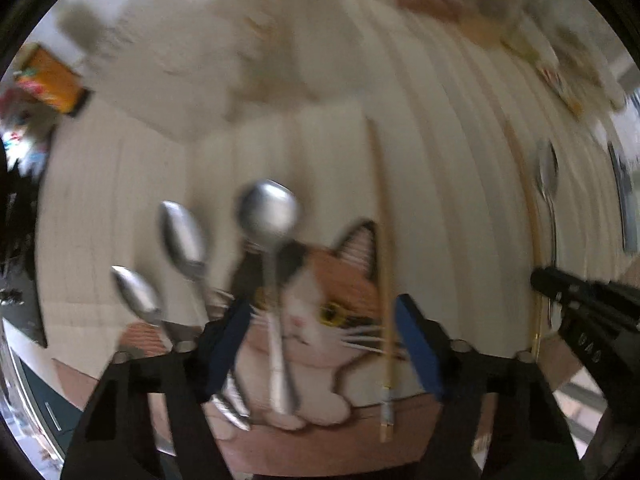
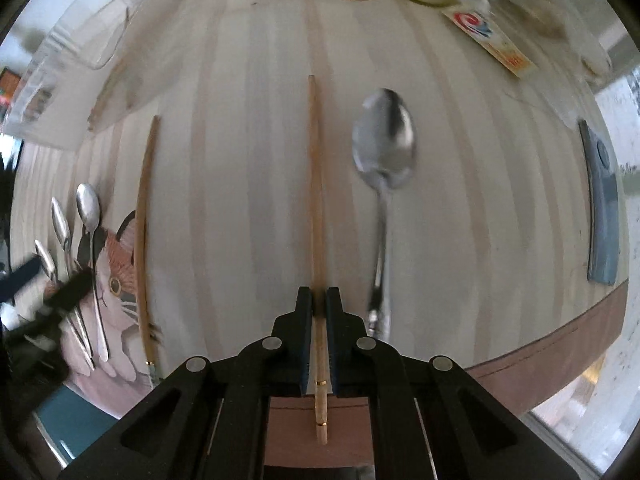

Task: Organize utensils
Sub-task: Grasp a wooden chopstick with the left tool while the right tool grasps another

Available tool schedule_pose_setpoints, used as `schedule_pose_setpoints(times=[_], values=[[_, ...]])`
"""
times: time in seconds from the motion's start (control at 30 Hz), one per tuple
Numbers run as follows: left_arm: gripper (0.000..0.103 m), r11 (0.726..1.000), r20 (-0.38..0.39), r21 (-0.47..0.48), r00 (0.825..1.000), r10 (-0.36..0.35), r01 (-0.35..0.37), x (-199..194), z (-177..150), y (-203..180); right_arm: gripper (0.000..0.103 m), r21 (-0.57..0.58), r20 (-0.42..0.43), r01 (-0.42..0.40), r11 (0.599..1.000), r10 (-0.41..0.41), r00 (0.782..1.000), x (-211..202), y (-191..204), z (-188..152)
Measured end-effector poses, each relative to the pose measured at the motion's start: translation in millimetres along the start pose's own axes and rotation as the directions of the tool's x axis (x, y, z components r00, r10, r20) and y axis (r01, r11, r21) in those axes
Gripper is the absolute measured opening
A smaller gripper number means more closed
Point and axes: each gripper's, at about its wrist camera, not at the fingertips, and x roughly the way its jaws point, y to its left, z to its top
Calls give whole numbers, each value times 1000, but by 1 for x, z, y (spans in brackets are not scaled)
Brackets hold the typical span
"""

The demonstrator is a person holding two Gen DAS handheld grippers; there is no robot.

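My right gripper (image 2: 319, 300) is shut on a wooden chopstick (image 2: 315, 184) that points straight ahead over the striped table. A large steel spoon (image 2: 383, 148) lies just right of it. My left gripper (image 1: 322, 312) is open above a cat-picture mat (image 1: 320, 320). Three spoons lie on that mat: one (image 1: 269, 216) between my open jaws and two more (image 1: 182, 236) (image 1: 136, 296) to its left. A second chopstick (image 1: 382, 264) lies along the mat's right side. The mat (image 2: 116, 276) and its spoons (image 2: 89, 204) also show in the right wrist view.
A blue-grey flat object (image 2: 602, 208) lies at the table's right edge. A printed packet (image 2: 492, 40) and blurred items sit at the far side. A clear plastic container (image 2: 76, 60) stands at the far left. An orange box (image 1: 52, 80) sits far left.
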Motion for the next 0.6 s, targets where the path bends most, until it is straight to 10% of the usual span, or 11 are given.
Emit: schedule_pose_setpoints(times=[0.27, 0.6], values=[[5, 998, -55, -42, 997, -58, 56, 15, 2, -12, 7, 13, 4, -9, 1000, 9, 1000, -4, -35, -8], [5, 977, -103, -193, 988, -112, 91, 19, -18, 6, 7, -37, -7, 11, 999, -11, 1000, 0, -39, -26]])
